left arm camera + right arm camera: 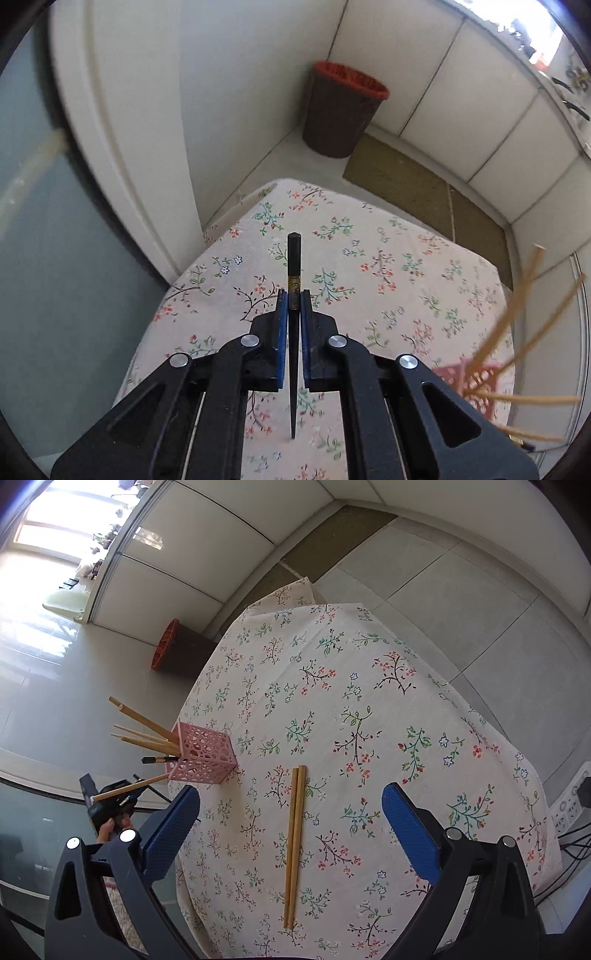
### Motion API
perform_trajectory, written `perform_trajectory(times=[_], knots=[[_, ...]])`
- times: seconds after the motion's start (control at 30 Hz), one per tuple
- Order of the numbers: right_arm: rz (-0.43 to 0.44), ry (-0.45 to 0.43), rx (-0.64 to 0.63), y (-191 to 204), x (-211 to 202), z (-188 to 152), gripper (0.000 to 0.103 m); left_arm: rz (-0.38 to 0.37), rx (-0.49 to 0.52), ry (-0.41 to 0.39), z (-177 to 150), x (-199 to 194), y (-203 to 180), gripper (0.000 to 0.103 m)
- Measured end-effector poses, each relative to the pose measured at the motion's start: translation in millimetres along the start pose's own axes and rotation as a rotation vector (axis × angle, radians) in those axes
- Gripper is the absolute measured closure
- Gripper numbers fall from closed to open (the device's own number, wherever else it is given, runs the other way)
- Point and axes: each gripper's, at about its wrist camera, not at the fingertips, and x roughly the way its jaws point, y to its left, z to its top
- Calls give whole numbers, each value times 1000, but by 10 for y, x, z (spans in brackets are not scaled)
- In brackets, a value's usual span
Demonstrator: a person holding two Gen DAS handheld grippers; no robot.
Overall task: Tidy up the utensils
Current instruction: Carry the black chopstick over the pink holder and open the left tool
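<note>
The left gripper (294,295) is clamped on 1 black chopstick (293,332), its blue pads pressing the shaft just below a gold band, thick end pointing away and thin tip back toward the camera. The right gripper (291,823) hangs with its jaws wide apart and nothing between them, right above 2 wooden chopsticks (294,845) lying side by side and touching on the floral tablecloth (369,701).

The step in hand, as I judge it, is carrying the black chopstick to the pink holder (205,755) near the table's edge. To do it well, turn the thin tip downward, line it up over the holder's open top and clear of the sticks already leaning out, and let go only once the tip is inside. The right gripper should lower squarely so both wooden sticks sit between its pads before closing, otherwise 1 may roll away.

The black chopstick is slim, tapered and smooth, so it may slip if tilted fast. The holder is square with lattice walls and already holds several wooden sticks and 1 dark-ended one.
</note>
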Motion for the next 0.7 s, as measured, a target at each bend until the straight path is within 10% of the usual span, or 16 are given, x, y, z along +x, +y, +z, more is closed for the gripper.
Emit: perform_trajectory(times=[0.4, 0.7], knots=[[-10, -78, 2, -36, -196, -38, 7, -96, 202, -369, 105, -2076, -769, 97], [-9, -90, -43, 14, -221, -6, 7, -189, 272, -369, 118, -2063, -1442, 97]])
